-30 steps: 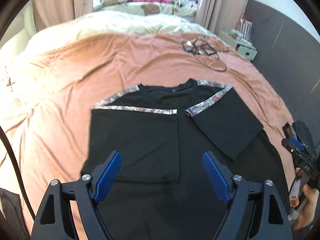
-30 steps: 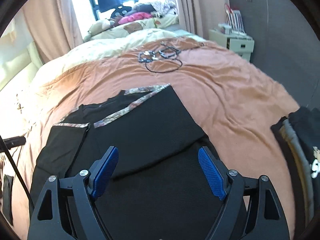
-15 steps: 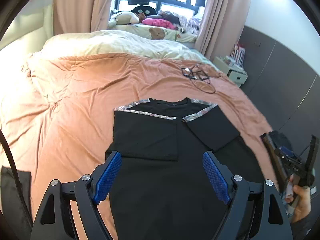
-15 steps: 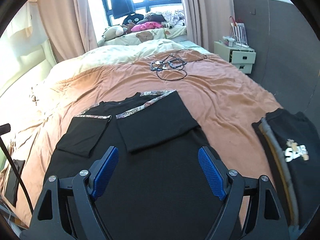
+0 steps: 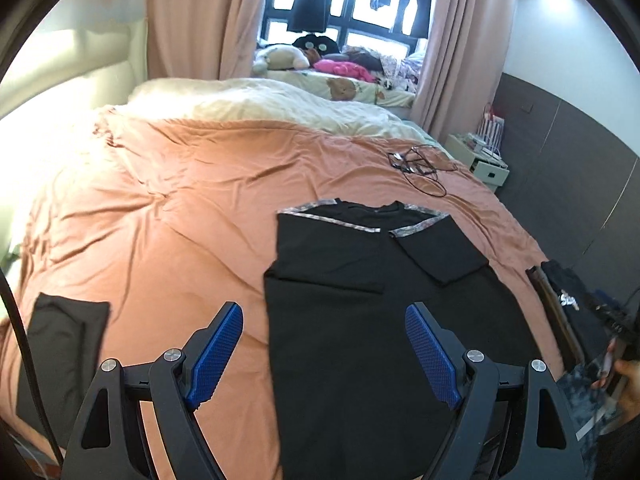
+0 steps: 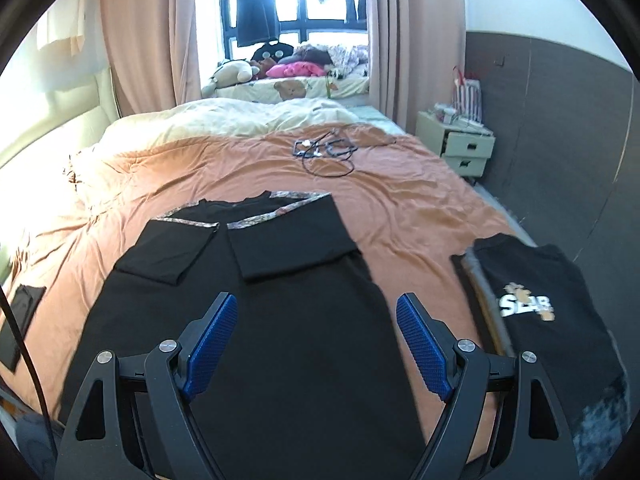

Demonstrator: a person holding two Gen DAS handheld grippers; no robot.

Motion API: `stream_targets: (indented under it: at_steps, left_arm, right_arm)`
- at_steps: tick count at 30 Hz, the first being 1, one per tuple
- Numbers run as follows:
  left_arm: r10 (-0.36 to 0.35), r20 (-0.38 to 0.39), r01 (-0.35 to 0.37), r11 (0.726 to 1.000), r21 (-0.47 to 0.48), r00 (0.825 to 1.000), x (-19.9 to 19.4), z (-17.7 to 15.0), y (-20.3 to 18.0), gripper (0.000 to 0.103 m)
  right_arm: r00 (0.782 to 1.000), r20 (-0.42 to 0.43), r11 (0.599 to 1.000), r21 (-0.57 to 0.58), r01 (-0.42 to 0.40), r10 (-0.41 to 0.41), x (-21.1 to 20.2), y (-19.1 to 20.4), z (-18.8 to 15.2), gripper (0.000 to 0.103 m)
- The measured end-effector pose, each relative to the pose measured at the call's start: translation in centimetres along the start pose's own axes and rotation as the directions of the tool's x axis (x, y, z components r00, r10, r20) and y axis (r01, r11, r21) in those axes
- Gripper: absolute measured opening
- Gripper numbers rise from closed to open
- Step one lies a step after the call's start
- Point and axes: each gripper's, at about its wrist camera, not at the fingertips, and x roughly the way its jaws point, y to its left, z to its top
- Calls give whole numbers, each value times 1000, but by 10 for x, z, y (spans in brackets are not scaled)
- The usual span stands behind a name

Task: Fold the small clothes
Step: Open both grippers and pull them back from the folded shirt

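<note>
Black shirt [image 5: 360,320] flat on bed, beneath both tools, left tool [image 5: 324,356] and right tool [image 6: 316,344] wide, empty

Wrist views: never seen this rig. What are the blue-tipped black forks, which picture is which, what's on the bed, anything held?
No robot here: a person carries a two-finger gripper in each hand, each with a fisheye camera looking along its fingers. One picture is from the left gripper, the other from the right gripper. The blue parts are the finger pads. Both grippers are open and hold nothing. On the orange bedspread lies a black shirt, both sleeves folded in. Beside it are a folded shirt with a print, a dark cloth and cables. The person's hand shows at the edge of the left view.
</note>
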Motion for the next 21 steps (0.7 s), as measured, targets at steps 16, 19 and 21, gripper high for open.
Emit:
stream_targets:
  at_steps: [16,19,21]
  left_arm:
    - [27,34,-26,999,-28,999,-46,-90,14,103]
    - [26,19,-26,999,-19,999,-46,-109,16,103]
    - [27,8,-27,1000,-14,1000,-44,-123,17,103]
  right_arm:
    - [995,-82,999,-16,-52,51,-35,-38,-77,89]
    - [997,-63,999,-3,-34,34,-39,-46,-87,96]
    - [998,-52,1000,4,-27,27,-40,-50,-96,103]
